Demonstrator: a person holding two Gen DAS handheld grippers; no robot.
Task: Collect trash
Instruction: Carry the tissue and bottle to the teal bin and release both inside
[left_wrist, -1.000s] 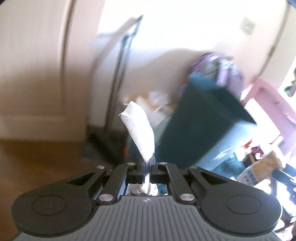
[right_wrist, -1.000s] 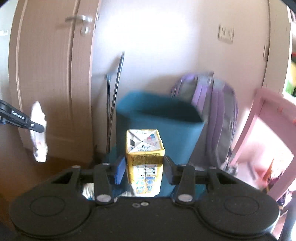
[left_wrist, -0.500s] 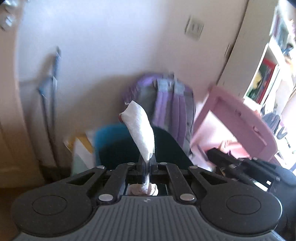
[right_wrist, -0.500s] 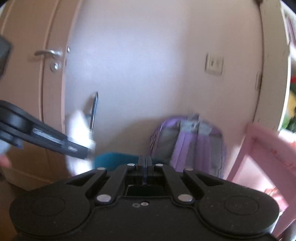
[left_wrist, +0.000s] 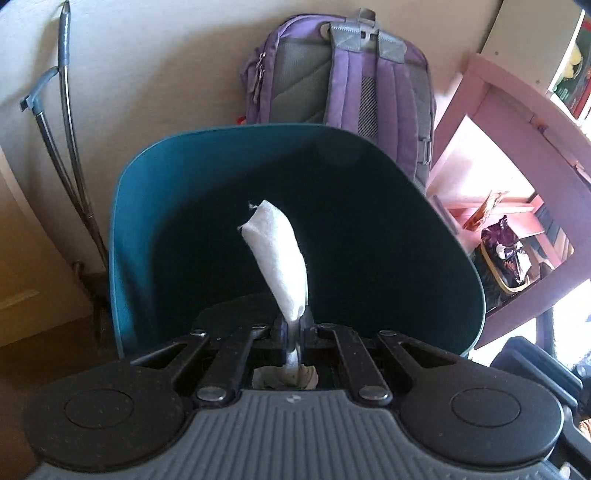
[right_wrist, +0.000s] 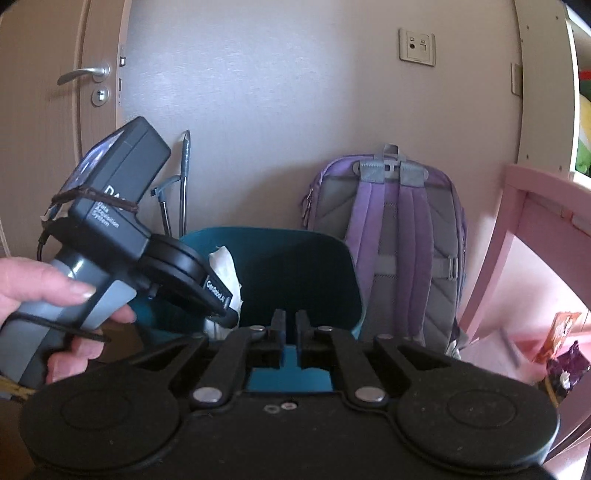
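White tissue (left_wrist: 279, 258) pinched tight in my left claw (left_wrist: 293, 325), hanging over the mouth of the teal bin (left_wrist: 125, 221). Right claw (right_wrist: 290, 325) nearly closed, empty (gap shows bin). Step: drop-off. Next: release w/ left, directly above the opening.

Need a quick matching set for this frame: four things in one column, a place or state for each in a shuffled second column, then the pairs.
Things:
1. white tissue
2. teal bin
3. purple backpack
4. right gripper

Places or states:
A. leaning on the wall behind the bin
B. jaws almost together, nothing between them
C. pinched in the left gripper, over the bin's mouth
D. open-topped, standing on the floor in front of the backpack

Pairs: 1-C, 2-D, 3-A, 4-B
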